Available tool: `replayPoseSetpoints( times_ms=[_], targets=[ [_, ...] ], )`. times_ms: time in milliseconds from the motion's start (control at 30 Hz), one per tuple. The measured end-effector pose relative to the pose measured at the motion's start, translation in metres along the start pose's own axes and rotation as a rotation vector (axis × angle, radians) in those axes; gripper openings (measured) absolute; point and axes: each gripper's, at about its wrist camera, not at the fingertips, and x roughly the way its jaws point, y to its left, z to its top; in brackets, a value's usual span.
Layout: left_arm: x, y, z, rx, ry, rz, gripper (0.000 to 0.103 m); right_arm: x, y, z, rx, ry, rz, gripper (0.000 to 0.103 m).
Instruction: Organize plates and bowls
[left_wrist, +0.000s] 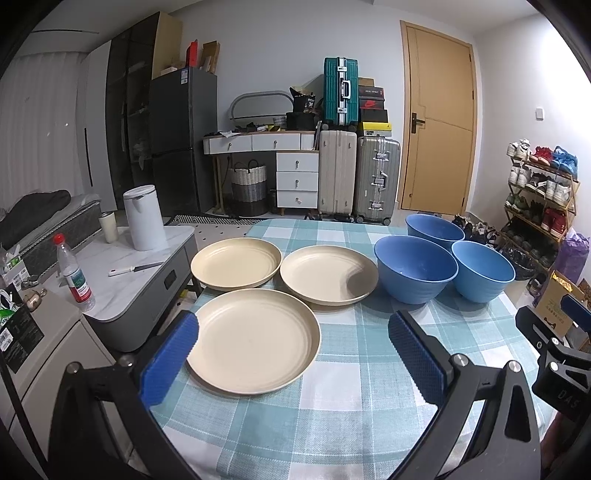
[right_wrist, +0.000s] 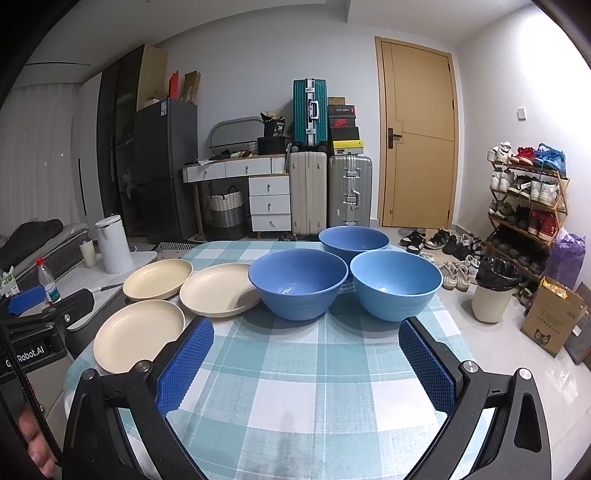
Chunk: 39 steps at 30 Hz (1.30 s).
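Three cream plates lie apart on the checked tablecloth (left_wrist: 332, 406): a near plate (left_wrist: 255, 341), a far left plate (left_wrist: 236, 262) and a far right plate (left_wrist: 328, 275). To their right stand three blue bowls: a middle bowl (left_wrist: 415, 273), a right bowl (left_wrist: 482, 271) and a back bowl (left_wrist: 434, 227). My left gripper (left_wrist: 291, 328) hovers open over the near plate's right side, holding nothing. My right gripper (right_wrist: 306, 338) hangs open in front of the bowls (right_wrist: 297, 282), also with nothing in it. The right gripper's body shows at the left wrist view's right edge (left_wrist: 554, 343).
Left of the table stands a grey side cabinet (left_wrist: 140, 280) with a white kettle (left_wrist: 144, 218), a cup, a knife (left_wrist: 135, 267) and a water bottle (left_wrist: 74, 273). Right of it are a bin (right_wrist: 493, 291), a cardboard box (right_wrist: 552, 321), shoes and a shoe rack (right_wrist: 528, 199).
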Motion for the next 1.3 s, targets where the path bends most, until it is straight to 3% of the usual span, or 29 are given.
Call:
replayPoseSetpoints(
  times_ms=[433,900,1133,1300],
  targets=[
    [0.001,0.002,-0.004,0.008,0.0,0.009,0.103,-0.002,0.004,-0.003,-0.024,0.008,0.004,0.102],
    [0.002,0.006,-0.008,-0.048,-0.029,-0.015,0.103,-0.004,0.007,-0.003,-0.026,0.001,0.037,0.102],
    [0.003,0.004,-0.008,-0.061,0.051,-0.019,0.103,-0.005,0.009,-0.004,-0.025,0.006,0.077,0.102],
    [0.005,0.006,-0.007,-0.061,0.02,-0.01,0.103,0.003,0.01,-0.004,-0.028,0.065,0.087,0.102]
  ],
)
